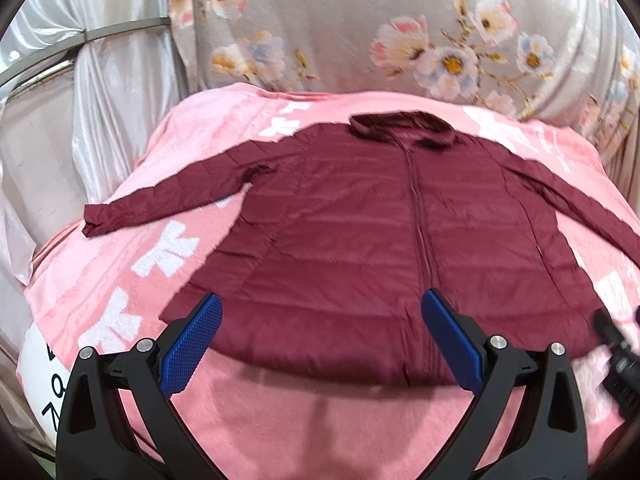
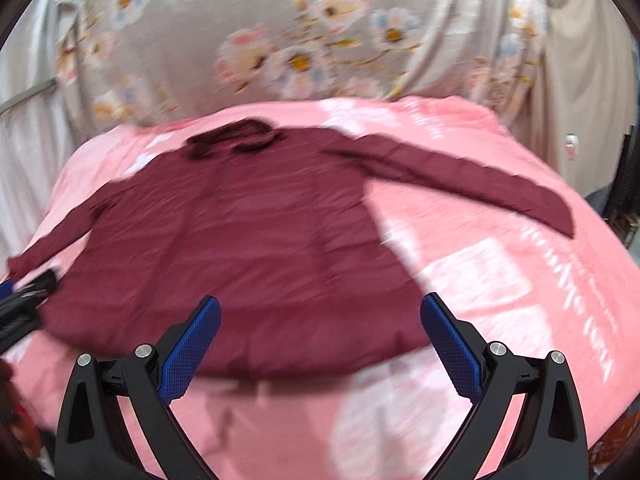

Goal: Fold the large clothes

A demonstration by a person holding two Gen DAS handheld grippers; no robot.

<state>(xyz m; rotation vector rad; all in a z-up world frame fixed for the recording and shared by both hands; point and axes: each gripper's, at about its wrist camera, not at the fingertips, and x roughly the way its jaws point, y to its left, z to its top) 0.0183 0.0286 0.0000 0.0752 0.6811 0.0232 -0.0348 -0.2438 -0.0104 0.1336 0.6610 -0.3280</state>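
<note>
we hold both the left hand-held gripper (image 1: 320, 340) and right hand-held gripper (image 2: 320, 340) jaws apart and empty at the hem of the maroon jacket (image 1: 360, 232), which lies flat ahead, collar far, sleeves (image 2: 460, 176) spread crosswise.

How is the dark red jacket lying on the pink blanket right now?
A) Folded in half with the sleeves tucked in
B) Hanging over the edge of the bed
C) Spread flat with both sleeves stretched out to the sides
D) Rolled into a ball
C: the jacket lies flat and zipped on the pink blanket, with one sleeve reaching left and the other sleeve reaching right, nothing folded yet.
</note>
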